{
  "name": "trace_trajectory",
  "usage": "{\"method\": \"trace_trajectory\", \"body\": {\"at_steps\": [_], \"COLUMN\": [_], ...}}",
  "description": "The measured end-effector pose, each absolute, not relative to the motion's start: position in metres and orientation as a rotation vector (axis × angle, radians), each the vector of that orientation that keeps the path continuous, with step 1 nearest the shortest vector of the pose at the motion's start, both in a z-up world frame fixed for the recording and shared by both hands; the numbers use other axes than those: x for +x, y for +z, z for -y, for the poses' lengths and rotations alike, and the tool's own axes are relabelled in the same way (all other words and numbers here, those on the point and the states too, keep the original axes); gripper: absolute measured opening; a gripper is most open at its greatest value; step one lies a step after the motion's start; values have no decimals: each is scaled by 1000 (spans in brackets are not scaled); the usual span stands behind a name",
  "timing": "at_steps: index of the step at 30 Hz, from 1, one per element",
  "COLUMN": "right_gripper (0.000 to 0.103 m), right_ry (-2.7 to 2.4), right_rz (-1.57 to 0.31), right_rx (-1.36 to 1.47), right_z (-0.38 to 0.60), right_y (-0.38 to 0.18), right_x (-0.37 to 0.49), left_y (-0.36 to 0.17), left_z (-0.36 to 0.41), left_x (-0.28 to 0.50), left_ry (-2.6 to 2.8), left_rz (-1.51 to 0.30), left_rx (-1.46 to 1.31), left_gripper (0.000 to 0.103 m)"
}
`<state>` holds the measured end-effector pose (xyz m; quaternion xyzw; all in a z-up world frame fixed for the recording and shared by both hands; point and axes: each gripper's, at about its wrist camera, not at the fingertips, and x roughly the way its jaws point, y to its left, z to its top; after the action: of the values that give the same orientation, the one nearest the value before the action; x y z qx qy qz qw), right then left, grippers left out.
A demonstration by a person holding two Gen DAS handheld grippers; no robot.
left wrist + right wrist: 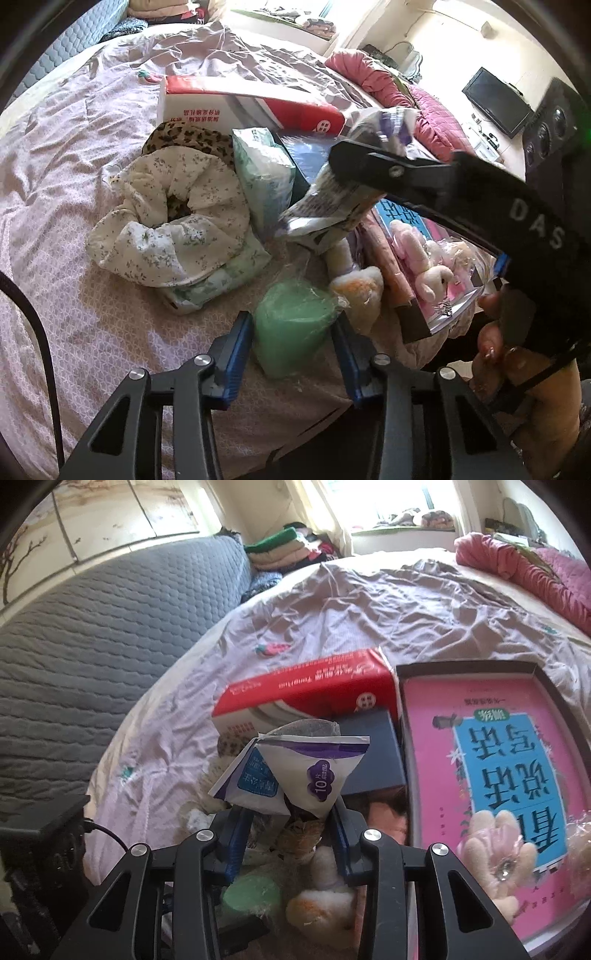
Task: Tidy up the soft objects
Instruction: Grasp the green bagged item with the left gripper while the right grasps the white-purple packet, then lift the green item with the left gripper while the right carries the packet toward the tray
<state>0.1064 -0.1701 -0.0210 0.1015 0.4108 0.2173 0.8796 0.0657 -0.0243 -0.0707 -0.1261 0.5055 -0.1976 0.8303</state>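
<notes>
— Gripping two things at once, then? The left gripper has its blue pads against the wrapped green roll, which sits on the bed near its front edge.

— And the right gripper is clamped on the crumpled white-and-purple packet, held up above the pile.

— My worry is that packet. It is pinched by one creased end, so it could slide out and drop among the plush toys.

— The roll's film looks slick too. A squeeze may only crush it, and it could pop forward off the bed's front edge.
</notes>
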Motion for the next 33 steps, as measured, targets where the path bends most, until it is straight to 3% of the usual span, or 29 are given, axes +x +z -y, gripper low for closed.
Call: {"method": "trace_trajectory", "body": {"at_steps": [33], "right_gripper": [40], "right_ry": [388], "right_rz": [-681], "right_rx": [294], "right_z": [252], "right_y": [52], "right_x": [58], "left_y": [21], "left_z": [58], "left_x": [29], "left_ry": [-358], "left_rz": [-855], "left_rx": [-107], "left_gripper": [43]}}
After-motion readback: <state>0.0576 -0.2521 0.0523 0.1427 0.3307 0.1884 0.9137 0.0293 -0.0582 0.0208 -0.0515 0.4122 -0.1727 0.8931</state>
